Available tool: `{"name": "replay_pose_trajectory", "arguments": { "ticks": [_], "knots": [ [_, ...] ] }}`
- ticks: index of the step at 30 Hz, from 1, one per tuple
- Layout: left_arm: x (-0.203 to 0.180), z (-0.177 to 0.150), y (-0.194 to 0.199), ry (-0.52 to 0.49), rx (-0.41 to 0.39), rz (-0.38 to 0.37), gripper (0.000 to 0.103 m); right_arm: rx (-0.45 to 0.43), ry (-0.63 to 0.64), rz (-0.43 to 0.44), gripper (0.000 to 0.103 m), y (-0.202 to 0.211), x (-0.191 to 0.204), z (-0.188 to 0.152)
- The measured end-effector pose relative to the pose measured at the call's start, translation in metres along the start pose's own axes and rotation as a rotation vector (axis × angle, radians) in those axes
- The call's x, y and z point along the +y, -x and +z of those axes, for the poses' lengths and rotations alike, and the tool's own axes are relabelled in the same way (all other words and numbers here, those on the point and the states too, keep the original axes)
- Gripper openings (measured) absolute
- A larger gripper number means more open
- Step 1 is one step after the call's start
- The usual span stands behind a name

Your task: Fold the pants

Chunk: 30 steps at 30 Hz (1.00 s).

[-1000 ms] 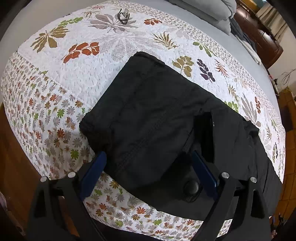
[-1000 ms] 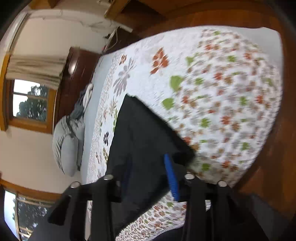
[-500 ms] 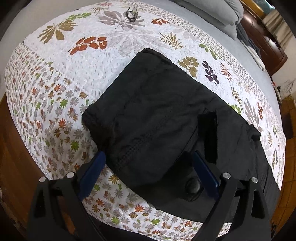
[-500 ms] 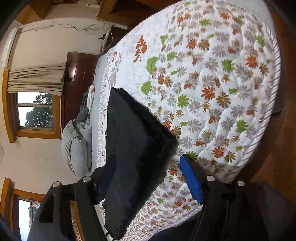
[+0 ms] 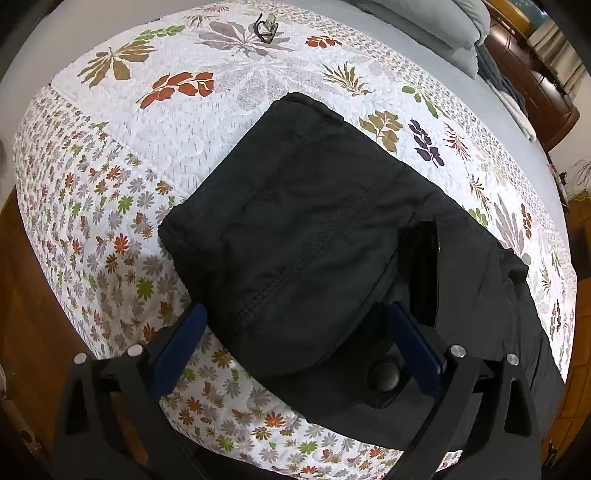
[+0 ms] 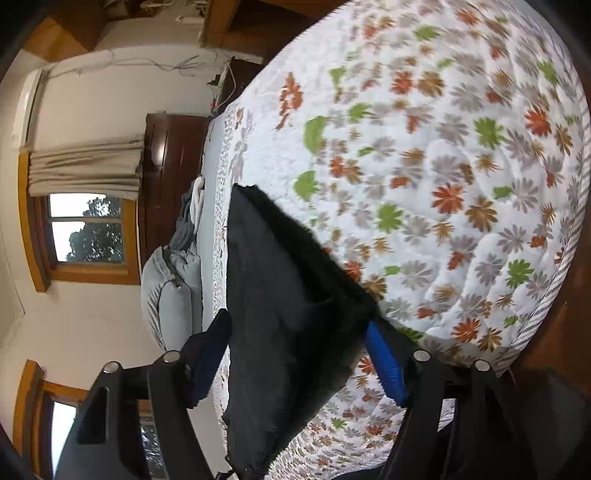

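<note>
While the black pants [image 5: 295, 229] lie doubled over near the foot of the bed, on the leaf-print quilt [image 5: 177, 122], both tools stand off the cloth, and that looks deliberate. The left gripper [image 5: 299, 339] points steeply down over the near edge of the bundle, its blue pads [image 5: 181, 339] spread as wide as they go, straddling the folded layer without pinching it; its jaws have just been opening, cloth between them but nothing pressed, so I read it as let go. The upper layer sits squarely on the lower one, a seam running up its middle, the waistband button [image 5: 384, 374] peeping out beneath at the near edge, which suggests the fold was laid here so the leg ends land on the waist. Over on the other side, the right gripper [image 6: 295, 354] comes in low along the bed, the corner of the pants reaching between its fingers [image 6: 384, 358]; those jaws parted a moment ago and show gaps either side of the fabric now, so that one is loose too. My guess: one fold is set, and another halving may follow. A pair of glasses [image 5: 264, 26] rests far up the quilt, grey pillows [image 6: 170, 291] beyond, well clear.
</note>
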<state>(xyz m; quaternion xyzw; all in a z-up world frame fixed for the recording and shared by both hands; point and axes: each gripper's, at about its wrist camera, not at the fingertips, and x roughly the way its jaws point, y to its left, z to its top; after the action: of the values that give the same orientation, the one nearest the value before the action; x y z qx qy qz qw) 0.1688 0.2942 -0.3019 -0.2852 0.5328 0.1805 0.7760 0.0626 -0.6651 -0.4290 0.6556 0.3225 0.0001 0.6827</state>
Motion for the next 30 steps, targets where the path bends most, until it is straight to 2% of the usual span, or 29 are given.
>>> {"name": "replay_pose_trajectory", "arguments": {
  "ticks": [5,8,11,13,16,21,26,30],
  "knots": [
    [0.000,-0.001,0.000,-0.003,-0.003,0.000,0.098,-0.026,0.010,0.047,0.072,-0.005,0.007,-0.001],
    [0.001,-0.001,0.001,0.002,-0.003,-0.005,0.098,-0.028,0.000,0.053,0.068,-0.011,0.003,0.002],
    [0.002,-0.001,0.001,0.005,-0.007,-0.009,0.098,-0.015,-0.013,0.060,0.051,-0.013,-0.003,0.002],
    [0.001,-0.003,0.001,0.002,-0.013,-0.009,0.099,-0.002,-0.001,0.072,0.032,-0.012,-0.002,0.002],
    [0.000,-0.005,0.000,-0.001,-0.026,-0.009,0.100,-0.003,0.031,0.058,0.024,-0.008,0.009,0.000],
    [0.002,-0.009,0.001,0.005,-0.044,-0.022,0.100,-0.027,0.117,0.001,0.020,0.001,0.042,-0.007],
    [0.010,-0.007,0.005,0.077,-0.051,-0.067,0.100,-0.049,0.229,-0.055,0.019,0.011,0.087,-0.019],
    [0.009,-0.008,0.010,0.086,-0.082,-0.051,0.100,-0.062,0.310,-0.103,0.019,0.016,0.121,-0.032]
  ]
}}
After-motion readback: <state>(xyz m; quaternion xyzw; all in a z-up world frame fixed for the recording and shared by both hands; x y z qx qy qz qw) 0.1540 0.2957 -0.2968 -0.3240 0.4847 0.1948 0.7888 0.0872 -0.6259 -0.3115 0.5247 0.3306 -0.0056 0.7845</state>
